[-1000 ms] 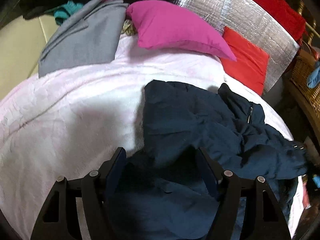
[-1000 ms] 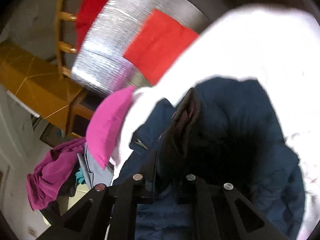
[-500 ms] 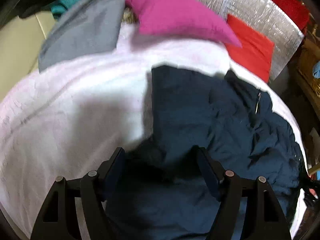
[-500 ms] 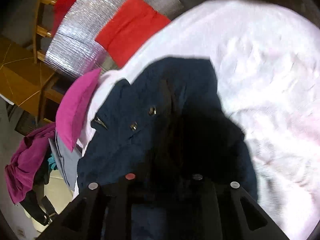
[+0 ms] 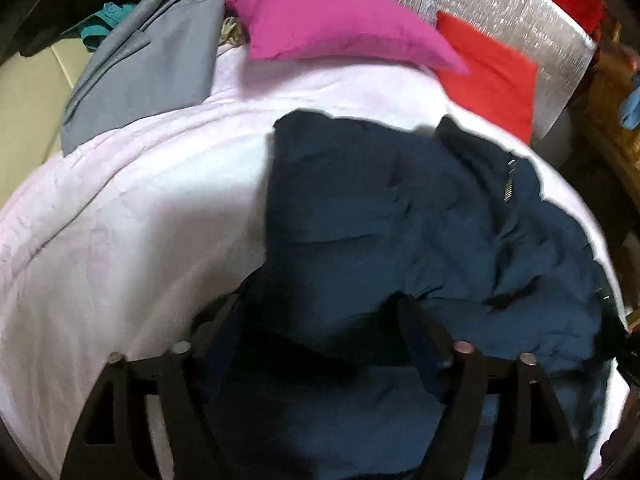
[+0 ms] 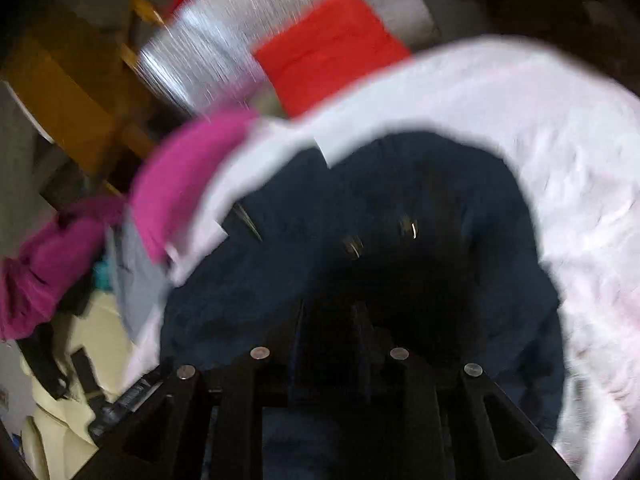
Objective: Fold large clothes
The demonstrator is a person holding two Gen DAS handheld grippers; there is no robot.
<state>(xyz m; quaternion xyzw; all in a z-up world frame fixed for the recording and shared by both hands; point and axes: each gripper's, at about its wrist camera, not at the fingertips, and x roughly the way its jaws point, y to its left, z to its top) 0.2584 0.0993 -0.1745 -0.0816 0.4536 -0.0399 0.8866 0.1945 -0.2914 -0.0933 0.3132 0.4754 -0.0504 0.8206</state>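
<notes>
Both grippers' jaws sit over the navy jacket [image 5: 380, 216].

left gripper [image 5: 320, 312]: fingers wide apart over navy jacket [image 5: 400, 220] | jacket crumpled on pale pink blanket [image 5: 120, 220] | magenta pillow [image 5: 332, 16] behind

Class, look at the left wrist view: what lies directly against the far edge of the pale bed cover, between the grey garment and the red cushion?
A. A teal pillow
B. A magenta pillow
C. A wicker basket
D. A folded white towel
B: the magenta pillow rests at the far edge of the pale bed cover, between the grey garment and the red cushion.
</notes>
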